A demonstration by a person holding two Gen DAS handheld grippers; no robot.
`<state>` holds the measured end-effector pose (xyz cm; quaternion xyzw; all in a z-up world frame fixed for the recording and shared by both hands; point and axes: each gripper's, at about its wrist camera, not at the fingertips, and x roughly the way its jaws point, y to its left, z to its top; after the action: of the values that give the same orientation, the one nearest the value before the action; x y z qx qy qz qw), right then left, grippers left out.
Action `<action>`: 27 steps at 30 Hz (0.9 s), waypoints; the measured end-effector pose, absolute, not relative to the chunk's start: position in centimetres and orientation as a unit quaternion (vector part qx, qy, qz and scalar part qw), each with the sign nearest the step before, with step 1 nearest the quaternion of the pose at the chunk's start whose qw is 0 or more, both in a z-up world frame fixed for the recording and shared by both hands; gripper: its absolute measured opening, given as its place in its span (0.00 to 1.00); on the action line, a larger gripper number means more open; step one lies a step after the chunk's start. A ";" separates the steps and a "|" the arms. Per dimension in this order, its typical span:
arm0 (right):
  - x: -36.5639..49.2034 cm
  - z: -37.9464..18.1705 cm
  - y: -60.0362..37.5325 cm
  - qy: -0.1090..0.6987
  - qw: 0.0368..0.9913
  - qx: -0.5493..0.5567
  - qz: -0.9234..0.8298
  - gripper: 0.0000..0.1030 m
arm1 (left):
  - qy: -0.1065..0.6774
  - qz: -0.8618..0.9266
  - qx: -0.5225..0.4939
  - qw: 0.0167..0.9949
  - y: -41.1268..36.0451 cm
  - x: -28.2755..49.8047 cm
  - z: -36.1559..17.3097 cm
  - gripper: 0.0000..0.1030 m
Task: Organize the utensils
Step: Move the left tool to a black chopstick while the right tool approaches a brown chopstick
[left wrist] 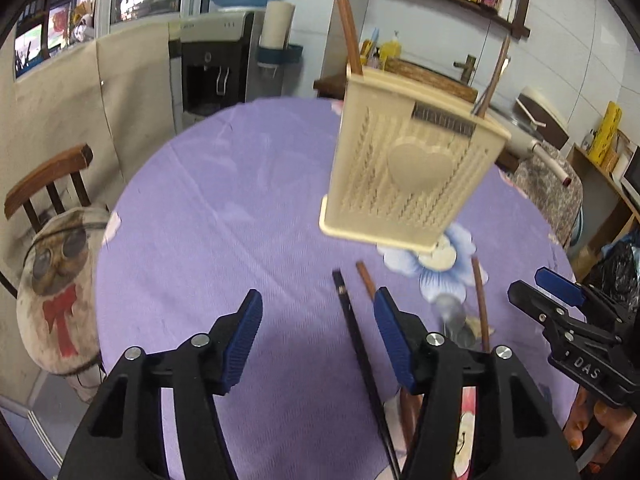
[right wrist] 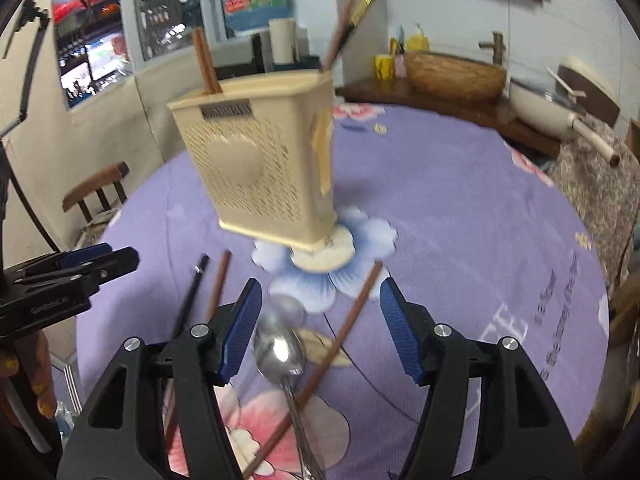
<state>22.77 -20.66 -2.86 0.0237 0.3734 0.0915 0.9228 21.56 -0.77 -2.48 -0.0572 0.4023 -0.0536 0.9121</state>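
Left gripper (left wrist: 318, 316) jaws spread wide, nothing between them, hovering over purple floral tablecloth (left wrist: 224, 208). Just inside its right finger lie a black chopstick (left wrist: 356, 344) and a brown chopstick (left wrist: 366, 276), both flat on the cloth, pointing away. Ahead, right of centre, stands the cream perforated utensil holder (left wrist: 404, 176) with a raised heart on its front, blurred, leaning in the fisheye; brown chopsticks (left wrist: 350, 32) stick out of its top left corner, more sticks at the right corner. It sits on a blue printed flower, well ahead of both grippers. Right gripper (right wrist: 320, 326) also spread, empty; a steel spoon (right wrist: 280, 352) lies bowl-forward between its fingers on the cloth, a second spoon bowl just beyond, and another brown chopstick (right wrist: 352, 316) lies diagonally across the spoon handle.
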 end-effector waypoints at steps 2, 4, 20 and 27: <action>22.9 -4.1 -21.4 0.389 0.918 0.029 0.073 0.53 | 0.415 -0.054 -0.056 0.906 -1.0 21.4 -3.4 0.50; 23.0 -5.2 -22.1 0.409 0.909 0.041 0.063 0.50 | 0.427 -0.056 -0.056 0.901 -1.3 21.5 -4.2 0.48; 24.1 -7.9 -21.6 0.457 0.886 0.048 0.064 0.41 | 0.455 -0.059 -0.049 0.887 -2.9 21.7 -6.3 0.42; 24.9 -8.0 -20.6 0.459 0.887 0.016 0.049 0.34 | 0.463 -0.058 -0.044 0.883 -3.5 22.2 -6.8 0.39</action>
<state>24.89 -20.63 -8.01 0.0157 0.4591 0.0487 0.8869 22.17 -3.54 -6.79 -0.0441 0.4628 -0.0584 0.8834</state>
